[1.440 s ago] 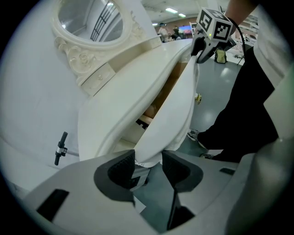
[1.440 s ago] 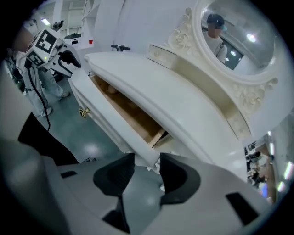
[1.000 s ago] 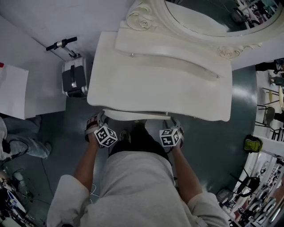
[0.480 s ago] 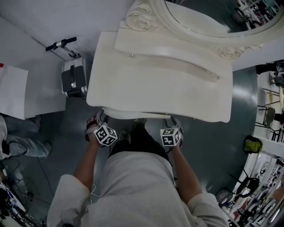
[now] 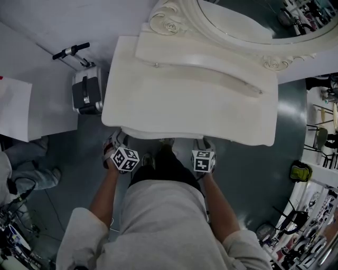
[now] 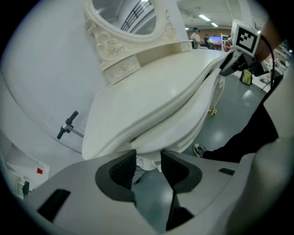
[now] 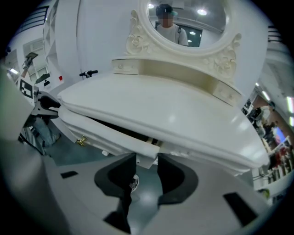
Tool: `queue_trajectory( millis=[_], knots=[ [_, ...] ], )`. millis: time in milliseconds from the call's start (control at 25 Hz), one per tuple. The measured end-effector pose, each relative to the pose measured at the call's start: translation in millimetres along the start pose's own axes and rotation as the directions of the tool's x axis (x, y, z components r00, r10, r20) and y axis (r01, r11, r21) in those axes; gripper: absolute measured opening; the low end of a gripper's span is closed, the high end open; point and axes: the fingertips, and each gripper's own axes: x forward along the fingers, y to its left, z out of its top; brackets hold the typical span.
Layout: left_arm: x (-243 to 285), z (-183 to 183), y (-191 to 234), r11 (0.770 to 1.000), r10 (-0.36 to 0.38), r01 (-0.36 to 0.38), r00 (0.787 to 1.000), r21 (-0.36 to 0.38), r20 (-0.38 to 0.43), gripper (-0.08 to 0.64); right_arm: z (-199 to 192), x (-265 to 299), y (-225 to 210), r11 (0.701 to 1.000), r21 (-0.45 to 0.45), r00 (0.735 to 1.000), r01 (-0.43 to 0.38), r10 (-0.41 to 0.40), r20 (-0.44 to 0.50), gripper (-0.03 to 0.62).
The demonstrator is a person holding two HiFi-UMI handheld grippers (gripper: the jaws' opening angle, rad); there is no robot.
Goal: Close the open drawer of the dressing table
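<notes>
The white dressing table (image 5: 190, 100) fills the middle of the head view, and its drawer (image 5: 182, 141) shows only as a thin pale strip under the front edge. My left gripper (image 5: 117, 143) is at the drawer's left end and my right gripper (image 5: 203, 145) at its right end. In the left gripper view the curved drawer front (image 6: 183, 124) meets the left gripper (image 6: 148, 165) at its tips. In the right gripper view the drawer's corner (image 7: 147, 153) sits between the tips of the right gripper (image 7: 146, 167). Both pairs of jaws have just been closing a little and stand wide apart.
A grey suitcase (image 5: 87, 95) with its handle out stands left of the table against the wall. A seated person's legs (image 5: 31, 169) are at far left. Chairs and a yellow-green bag (image 5: 300, 171) line the right side. The carved mirror (image 5: 248, 16) rises behind the tabletop.
The strip of drawer showing under the tabletop has become thinner. Both grippers have edged toward the table and rolled slightly.
</notes>
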Motion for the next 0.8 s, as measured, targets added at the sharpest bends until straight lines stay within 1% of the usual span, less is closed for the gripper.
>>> queue_trajectory(
  millis=[120,200,240,280,320,360,400,520,640,800],
  knots=[
    [0.2,-0.9,1.3,0.996,-0.003,0.003,1.000,-0.089,0.003,0.172,1.6,-1.3,0.0,0.999,0.043,1.000,-0.006,0.006,0.000,0.155],
    [0.9,-1.8,1.0,0.985,-0.019,0.021,1.000,-0.174,0.014,0.167,3.1,-1.0,-1.0,0.998,0.060,1.000,-0.012,0.011,0.010,0.153],
    [1.1,-2.2,0.4,0.972,-0.031,0.036,0.999,-0.232,0.026,0.157,4.2,-0.9,-1.5,0.998,0.066,1.000,-0.014,0.012,0.019,0.152],
    [1.1,-2.3,-0.2,0.954,-0.041,0.051,0.998,-0.296,0.040,0.062,5.3,-0.9,-1.9,0.997,0.072,1.000,-0.015,0.013,0.027,0.150],
    [0.9,-2.1,-0.7,0.934,-0.045,0.061,0.998,-0.352,0.053,0.042,5.9,-1.1,-1.8,0.997,0.078,0.999,-0.016,0.014,0.031,0.147],
    [0.7,-2.0,-1.1,0.920,-0.042,0.063,0.997,-0.388,0.060,0.026,6.2,-1.2,-1.6,0.996,0.083,0.999,-0.018,0.015,0.031,0.147],
    [0.8,-1.9,-1.4,0.912,-0.036,0.058,0.997,-0.406,0.062,0.023,6.4,-1.1,-1.6,0.996,0.086,0.999,-0.020,0.017,0.031,0.146],
    [2.4,-0.5,-3.4,0.907,-0.027,0.049,0.998,-0.418,0.058,0.020,7.1,-0.8,-3.3,0.995,0.092,0.999,-0.023,0.020,0.030,0.143],
    [4.6,0.8,-3.0,0.913,-0.029,0.051,0.998,-0.404,0.061,0.018,7.8,-0.4,-4.4,0.995,0.102,0.999,-0.022,0.020,0.026,0.138],
    [6.6,2.5,-1.7,0.917,-0.028,0.051,0.998,-0.396,0.064,0.018,8.4,-0.6,-7.7,0.994,0.109,1.000,-0.013,0.009,0.030,0.112]
  ],
)
